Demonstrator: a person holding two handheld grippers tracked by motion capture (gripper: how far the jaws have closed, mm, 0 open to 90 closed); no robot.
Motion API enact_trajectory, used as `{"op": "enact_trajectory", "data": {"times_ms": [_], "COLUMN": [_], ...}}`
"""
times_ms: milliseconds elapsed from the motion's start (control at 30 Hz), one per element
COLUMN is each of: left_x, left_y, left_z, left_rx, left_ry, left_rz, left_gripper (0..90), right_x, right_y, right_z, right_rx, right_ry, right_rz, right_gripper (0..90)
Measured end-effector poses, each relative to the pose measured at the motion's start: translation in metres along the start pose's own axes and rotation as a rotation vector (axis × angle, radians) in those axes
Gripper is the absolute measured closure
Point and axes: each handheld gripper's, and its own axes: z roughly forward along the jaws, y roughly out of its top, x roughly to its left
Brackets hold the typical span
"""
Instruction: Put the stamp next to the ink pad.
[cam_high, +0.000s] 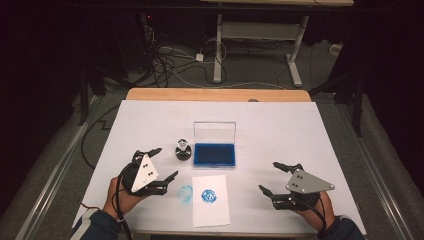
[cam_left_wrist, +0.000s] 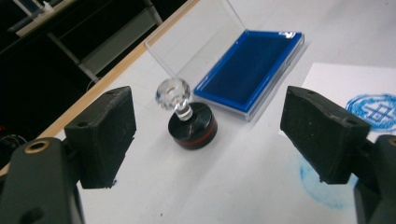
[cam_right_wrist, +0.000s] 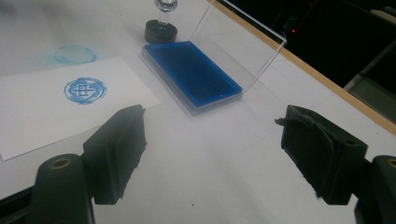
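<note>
Only a blue round emblem (cam_high: 208, 196) on paper (cam_high: 210, 216), no legible writing

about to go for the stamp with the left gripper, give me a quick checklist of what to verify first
1. Left gripper open with nothing between its jaws: ok.
2. Stamp upright on its black base, clear knob up, in line between the left jaws but farther off: ok.
3. Ink pad lid open, blue pad exposed: ok.
4. Paper lies flat; it already bears one blue print, with blank space below it: ok.
5. Blue smear on the table cover left of the paper: not ok, ink off the sheet.
6. Right gripper open and off to the right, apart from the paper and pad: ok.
</note>
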Motion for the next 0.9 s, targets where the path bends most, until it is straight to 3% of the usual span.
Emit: {"op": "enact_trajectory", "data": {"times_ms": [467,667,900], "left_x": [-0.006,-0.007,-0.013], "left_y": [-0.035,-0.049,-0.053], "left_z": [-0.013,-0.019,-0.021], "left_rx": [0.021,0.023,0.037], "left_ry": [0.001,-0.008,-0.013], "left_rz": [-0.030,-0.062,-0.073], "left_gripper": [17.3,17.3,17.3], "right_x": [0.002,0.002,0.004], "right_y": [-0.002,-0.003,-0.002], "right_z": [0.001,-0.002,-0.004], "right_rx": [0.009,0.008,0.007], "right_ry": [0.001,-0.009,-0.014], "right_rz": [-0.003,0.002,-0.009], "right_gripper": [22.0,21.9,21.8]}}
